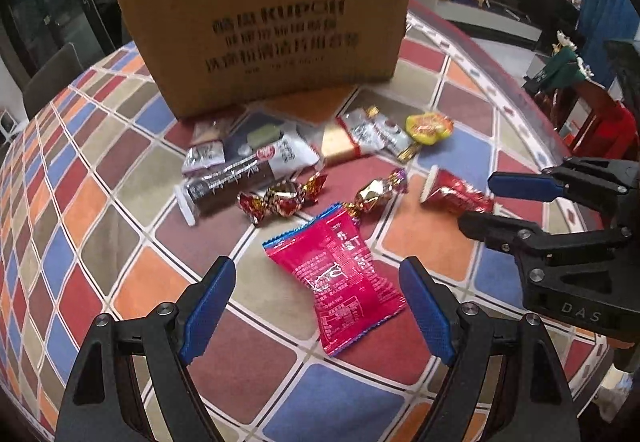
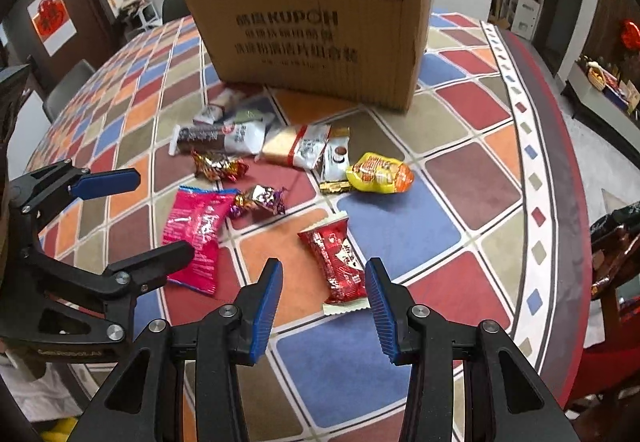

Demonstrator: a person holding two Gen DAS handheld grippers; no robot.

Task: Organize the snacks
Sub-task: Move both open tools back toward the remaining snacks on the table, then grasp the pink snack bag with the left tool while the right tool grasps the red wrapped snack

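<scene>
On the table [image 2: 472, 178] with its cloth of coloured diamond tiles, the snacks lie scattered in front of the tall brown cardboard box [image 2: 316, 30] that stands toward the far edge. Farthest left is a cluster of overlapping dark and silver-white wrapped bars [image 2: 216, 134], close under the box. Nearer the front edge, the left gripper [image 1: 318, 298] hangs above the table with its blue-padded jaws spread wide and nothing between the pads. The flat magenta foil packet [image 1: 336, 278] lies just ahead of it, almost centred in the gap, long axis running away from the gripper with a slight slant. Two twisted foil candies [image 1: 280, 198] sit just beyond that packet. Further right, the right gripper [image 2: 324, 290] also hangs with its jaws apart, more narrowly, gripping nothing. The narrow red stick sachet with a white crimped end [image 2: 336, 262] lies directly in front of it, between the lines of the two pads; its long axis points roughly away from the gripper, white end nearest. Toward the right edge sits the yellow and orange pouch [image 2: 380, 174].

Each gripper seems paired with its own packet: the left is nearer the magenta one, the right nearer the red one. Since both packets lie lengthwise along the fingers, closing should catch them across their short width.
</scene>
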